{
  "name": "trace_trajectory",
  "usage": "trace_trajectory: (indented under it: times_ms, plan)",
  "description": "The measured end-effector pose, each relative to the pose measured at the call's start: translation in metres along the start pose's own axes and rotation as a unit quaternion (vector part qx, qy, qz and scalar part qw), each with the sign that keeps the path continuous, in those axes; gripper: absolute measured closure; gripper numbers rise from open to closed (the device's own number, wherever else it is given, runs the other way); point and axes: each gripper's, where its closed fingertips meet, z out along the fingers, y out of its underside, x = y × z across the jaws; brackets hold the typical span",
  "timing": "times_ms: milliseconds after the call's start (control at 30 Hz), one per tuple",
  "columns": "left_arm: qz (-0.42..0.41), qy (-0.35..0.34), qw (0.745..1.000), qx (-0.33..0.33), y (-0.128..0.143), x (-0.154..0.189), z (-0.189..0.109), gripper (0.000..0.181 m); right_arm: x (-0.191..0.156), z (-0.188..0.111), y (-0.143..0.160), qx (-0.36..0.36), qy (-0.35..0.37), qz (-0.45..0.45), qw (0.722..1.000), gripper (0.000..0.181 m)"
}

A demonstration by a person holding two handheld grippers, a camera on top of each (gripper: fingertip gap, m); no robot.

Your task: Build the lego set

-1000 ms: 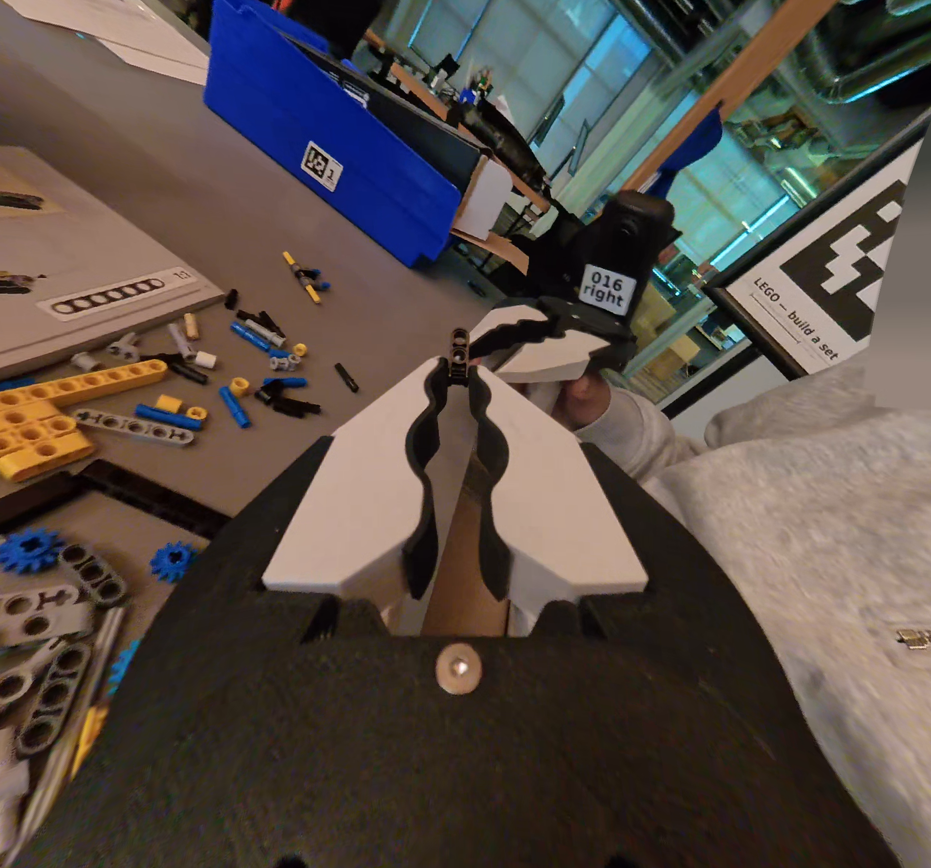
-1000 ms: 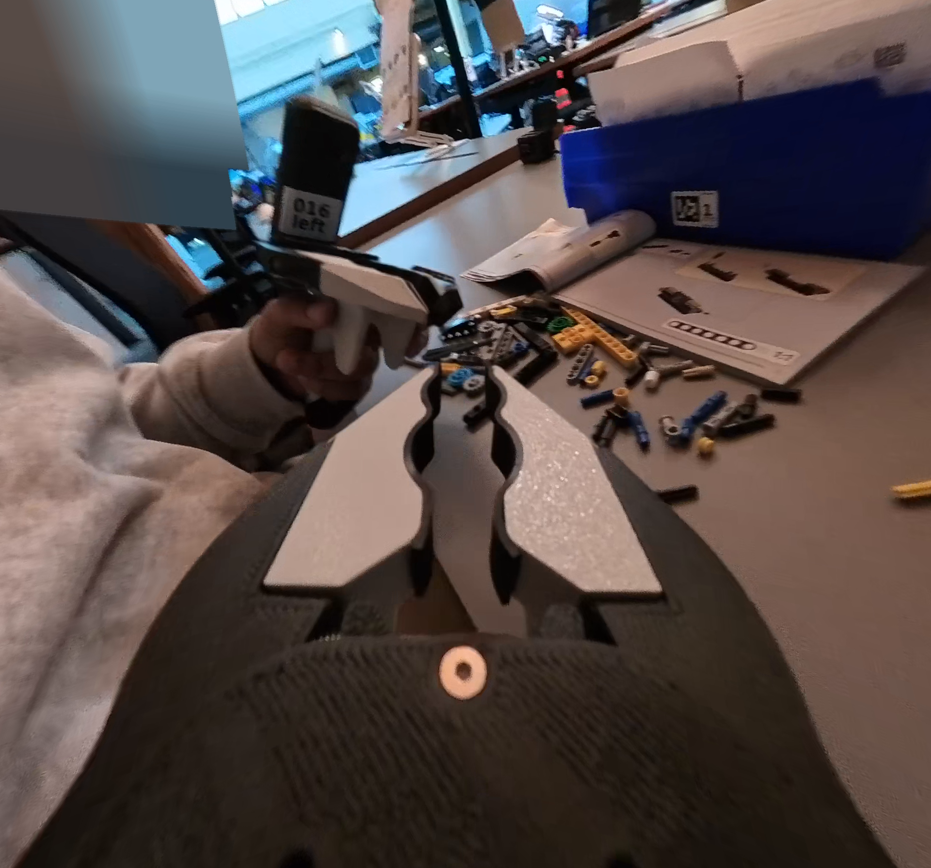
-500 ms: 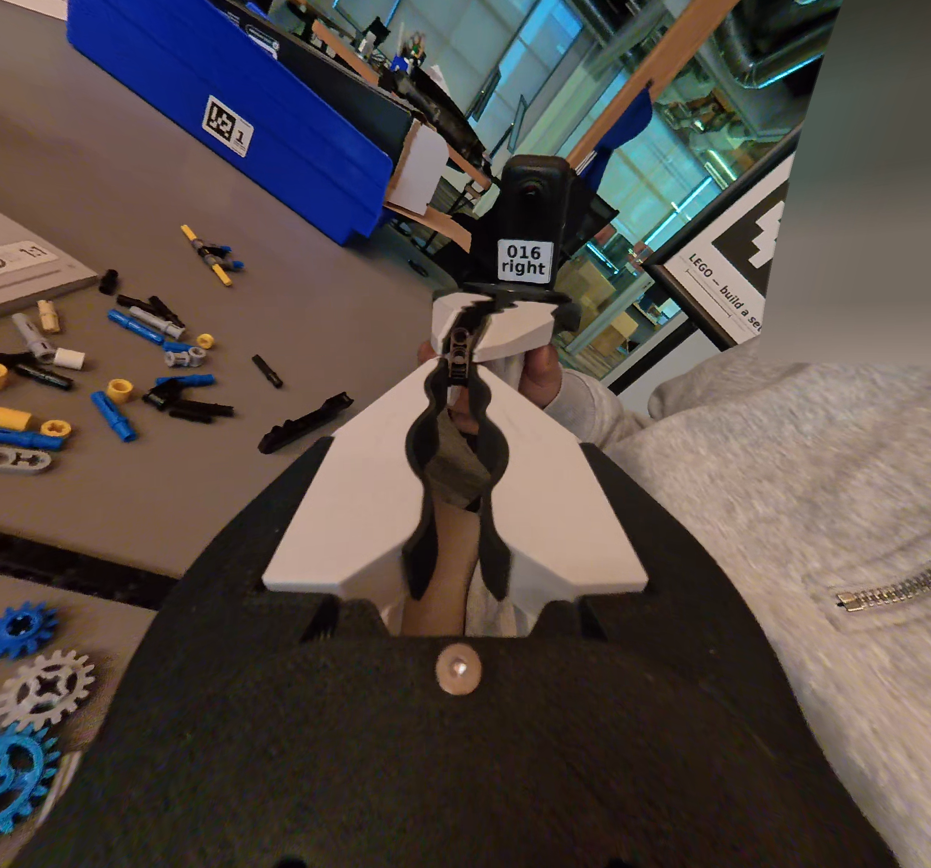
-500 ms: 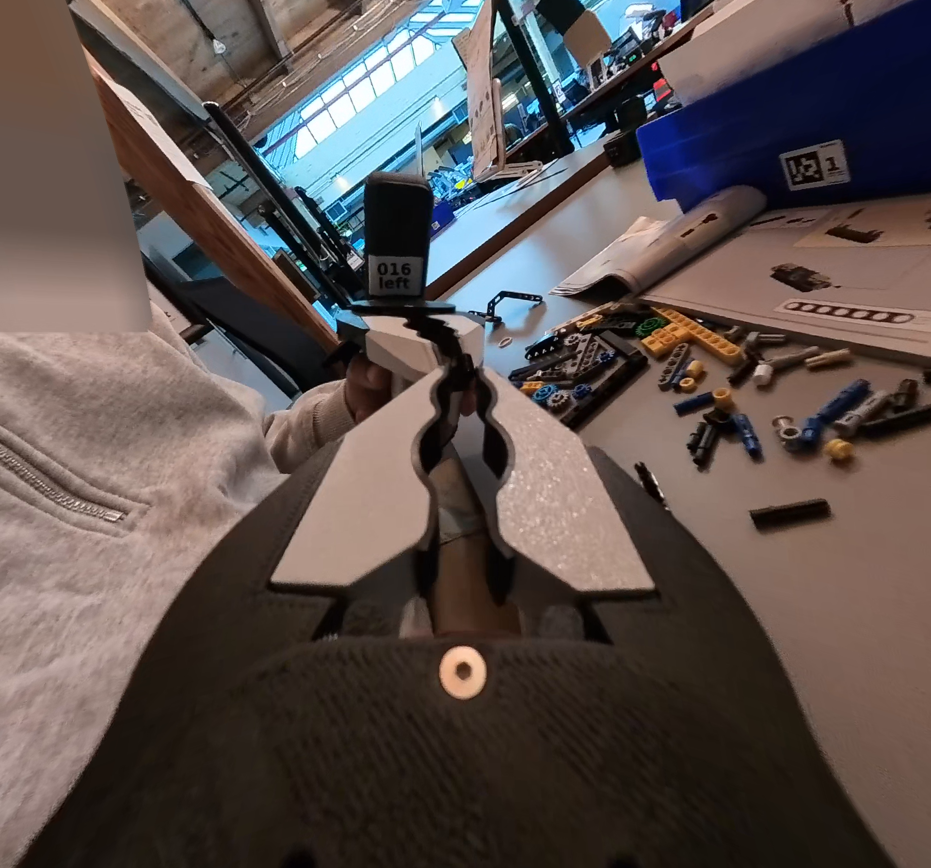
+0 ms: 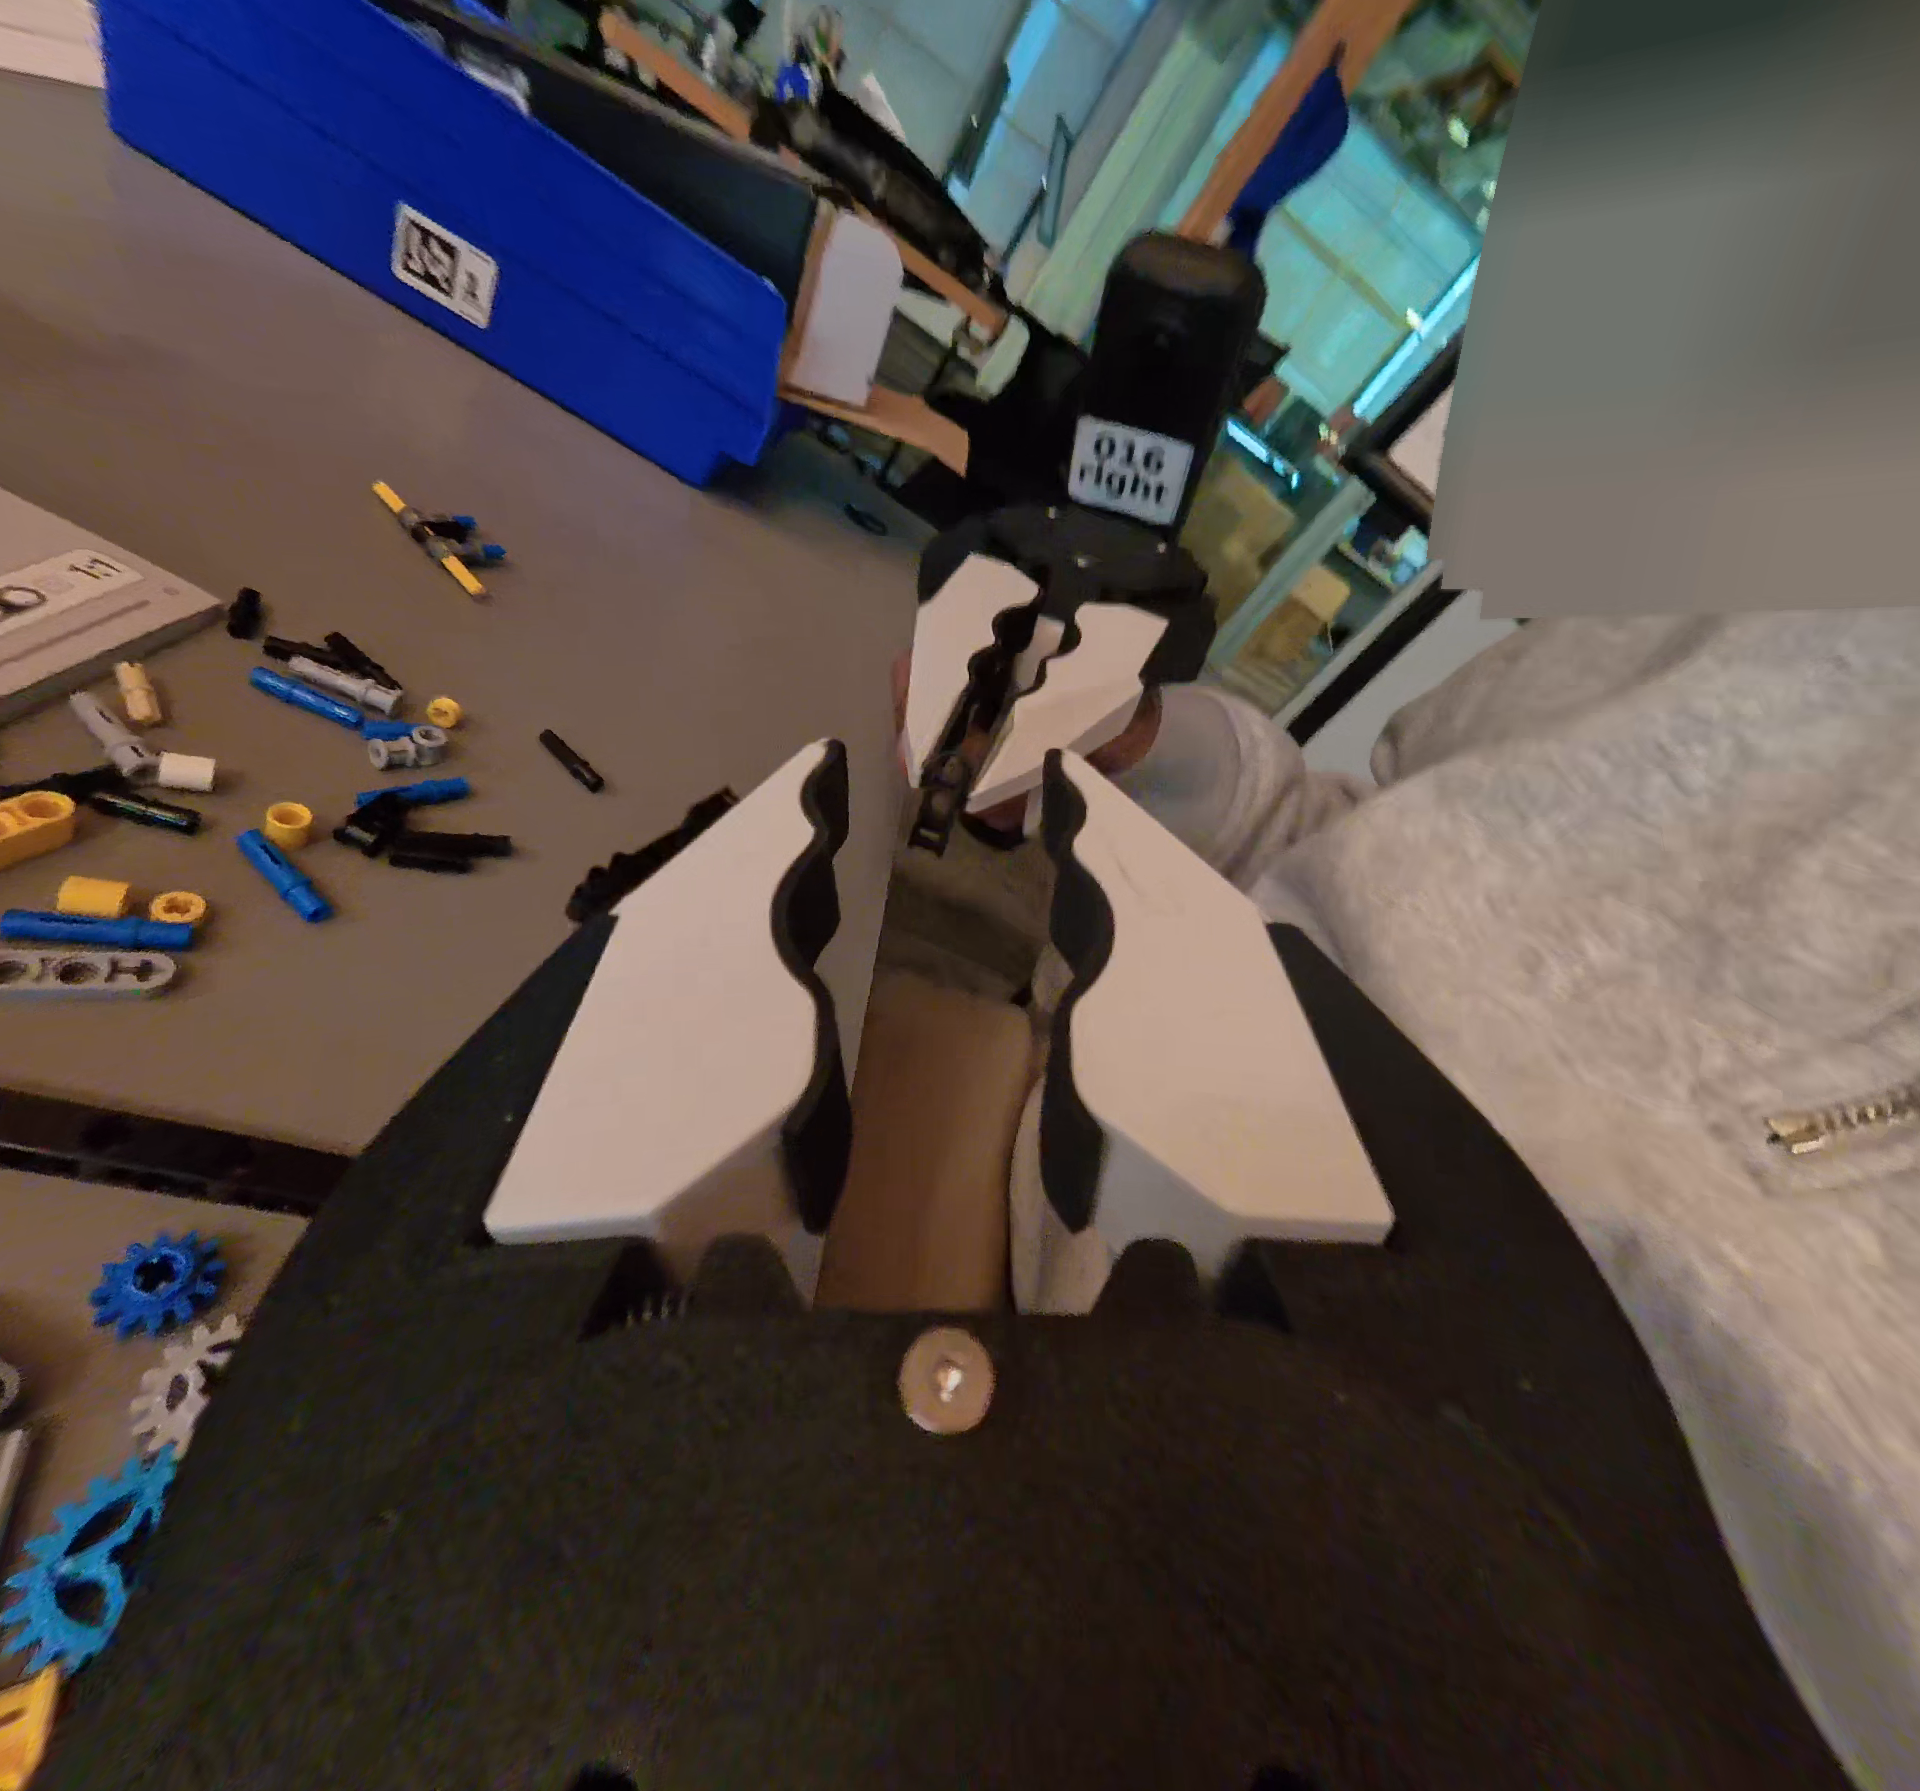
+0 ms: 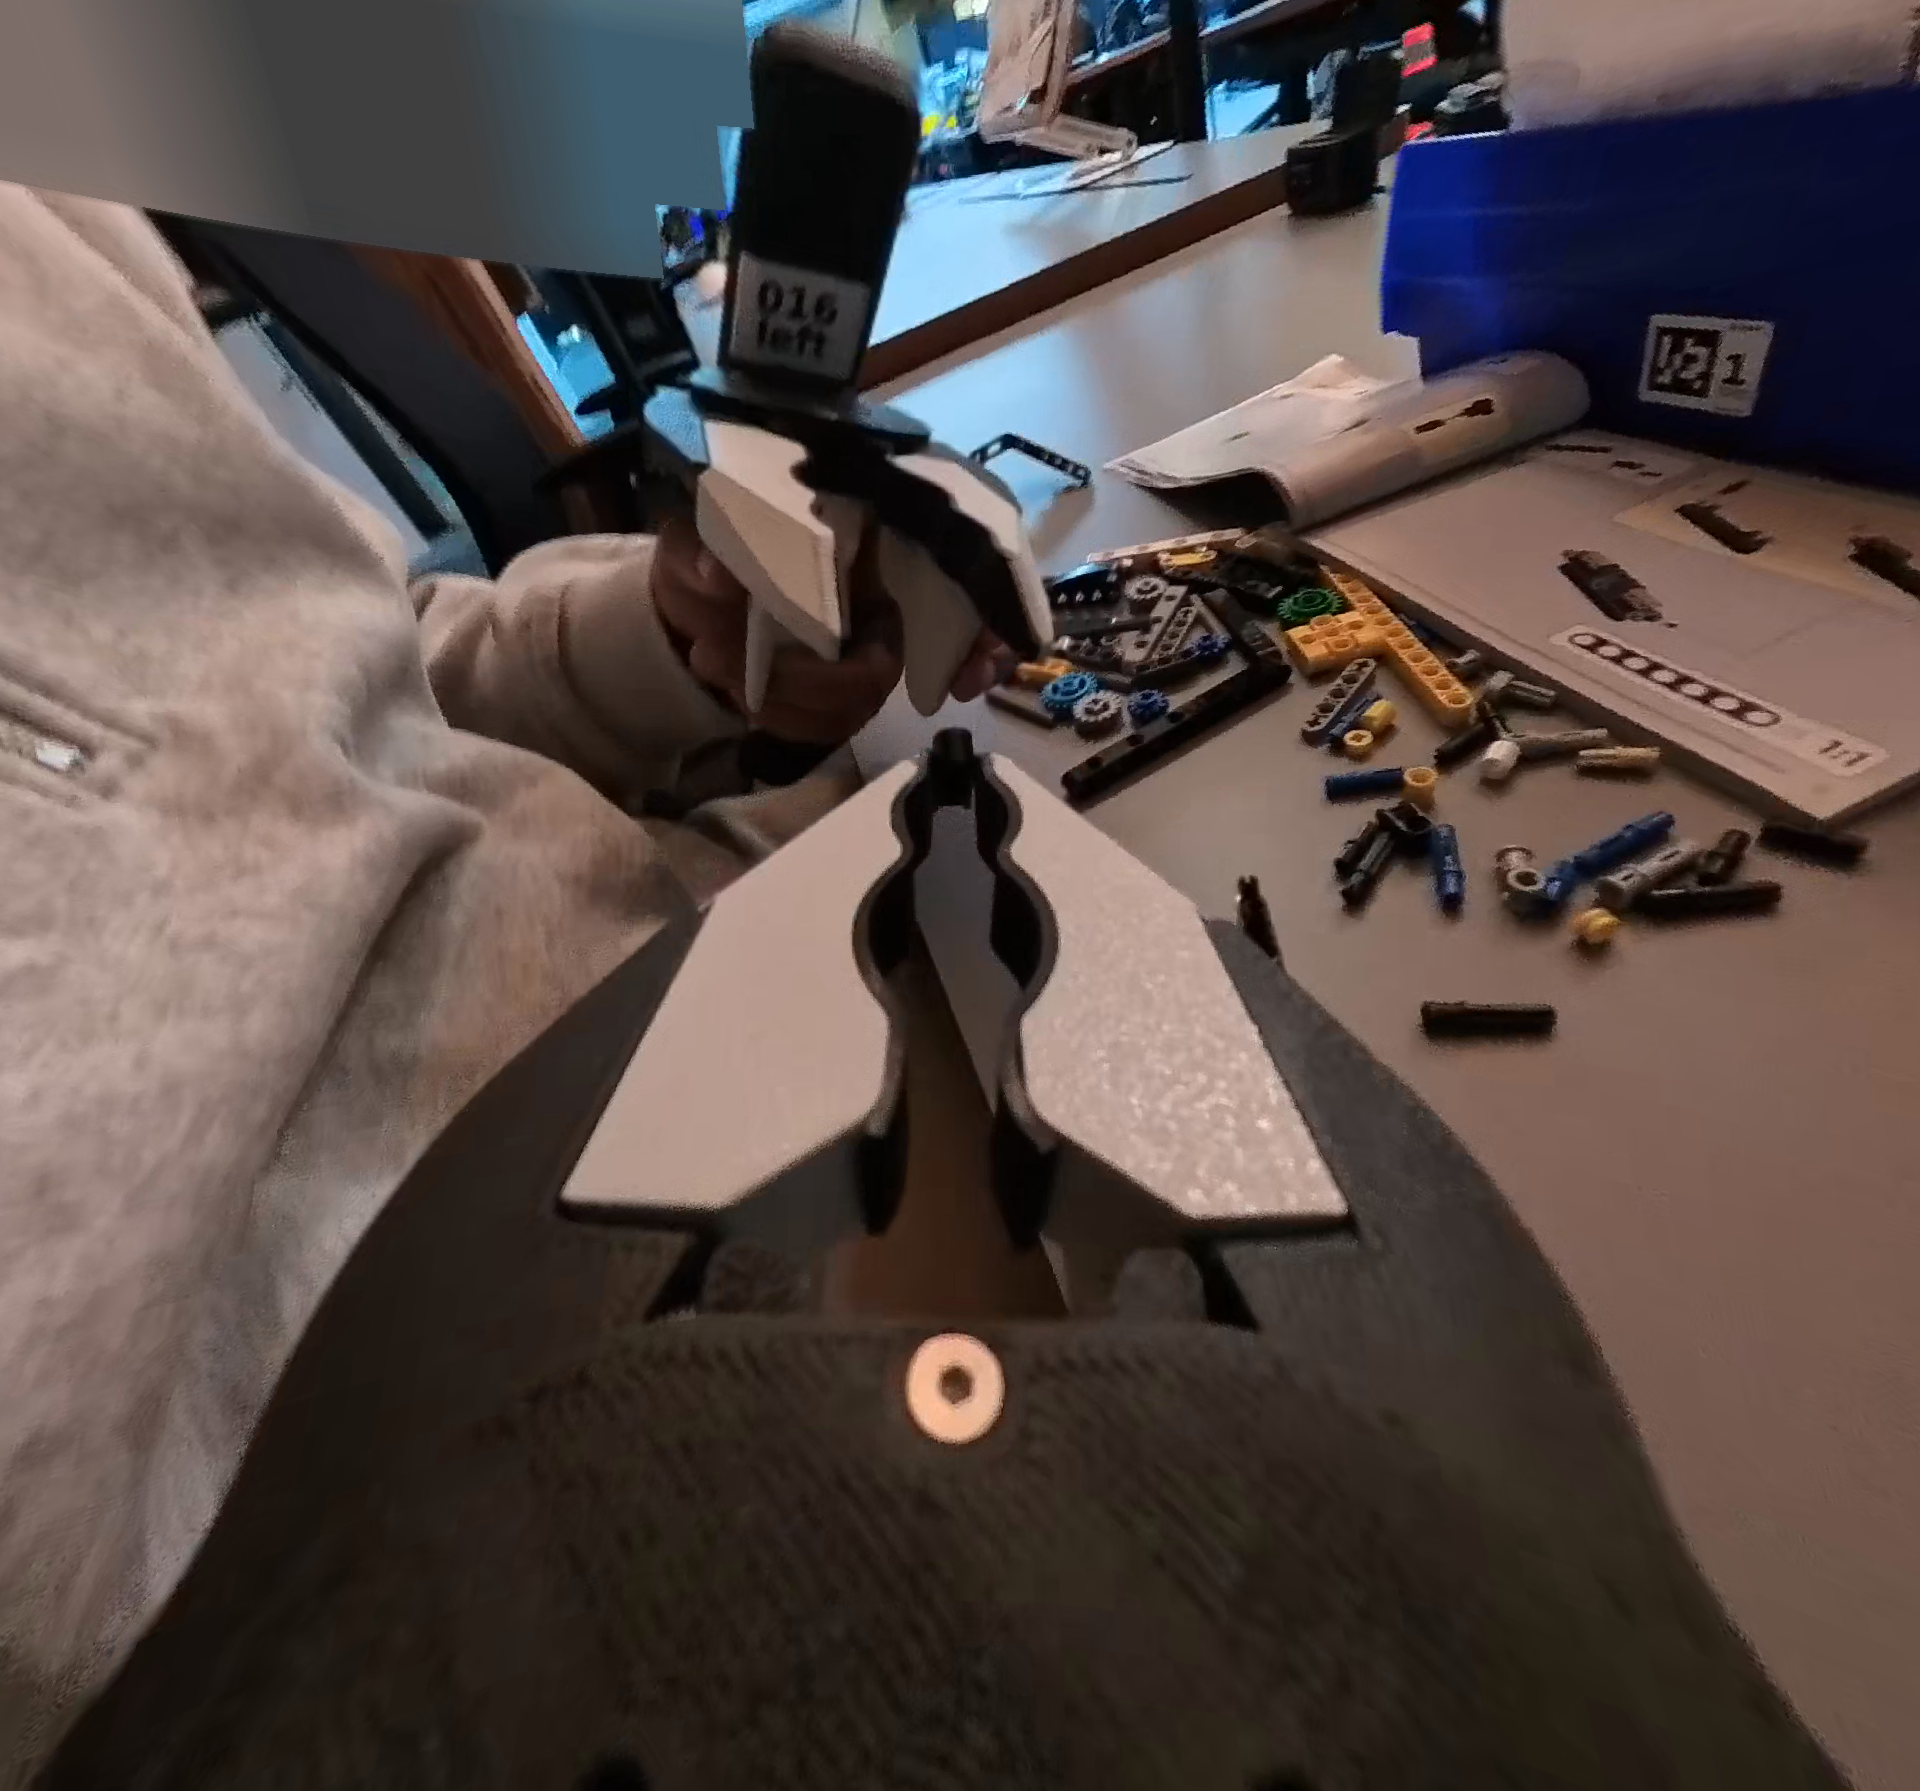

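My right gripper (image 6: 951, 773) is shut on a small black lego piece (image 6: 951, 756) that sticks out of its tips. In the left wrist view the same piece (image 5: 940, 796) hangs from the right gripper (image 5: 971, 733), just beyond my left gripper (image 5: 940, 762). The left gripper is open and empty, its jaws standing well apart on either side of the piece. In the right wrist view the left gripper (image 6: 847, 661) is open, up and to the left of my tips. Both are held above the table's near edge, close to the person's grey sweater.
Loose blue, black and yellow pins and beams (image 5: 312, 806) lie on the grey table (image 5: 312, 411). A yellow frame (image 6: 1371, 640), gears (image 6: 1091, 702) and an open instruction booklet (image 6: 1662, 598) lie beyond. A blue bin (image 6: 1662, 214) stands at the back. A black beam (image 5: 644, 858) lies near the left finger. My left and right fingertips are right by each other.
The left gripper was shut on the black piece; the right gripper closed on it and the left has opened, so the piece now sits in the right gripper.
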Motion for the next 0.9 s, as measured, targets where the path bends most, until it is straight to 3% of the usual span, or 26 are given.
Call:
trace_trajectory:
  times_ms: [200,300,633,767,900]
  plan:
    - [0.105,-0.025,0.985,-0.131,0.043,-0.001,0.005,0.152,-0.019,0.003,0.009,-0.029,-0.044,-0.033,0.998,0.176]
    - [0.11,-0.004,0.987,-0.115,0.04,0.008,0.008,0.164,-0.022,0.003,0.011,-0.033,-0.055,-0.03,0.997,0.176]
    - [0.126,0.008,0.985,-0.113,0.04,0.012,0.008,0.175,-0.02,0.004,0.012,-0.029,-0.049,-0.022,0.998,0.175]
    - [0.108,0.001,0.99,-0.088,0.03,0.007,0.005,0.176,-0.006,0.002,0.004,-0.004,0.003,-0.029,1.0,0.153]
    - [0.079,0.019,0.995,-0.061,0.022,0.01,0.003,0.176,-0.007,-0.001,-0.002,0.016,-0.004,-0.018,1.0,0.154]
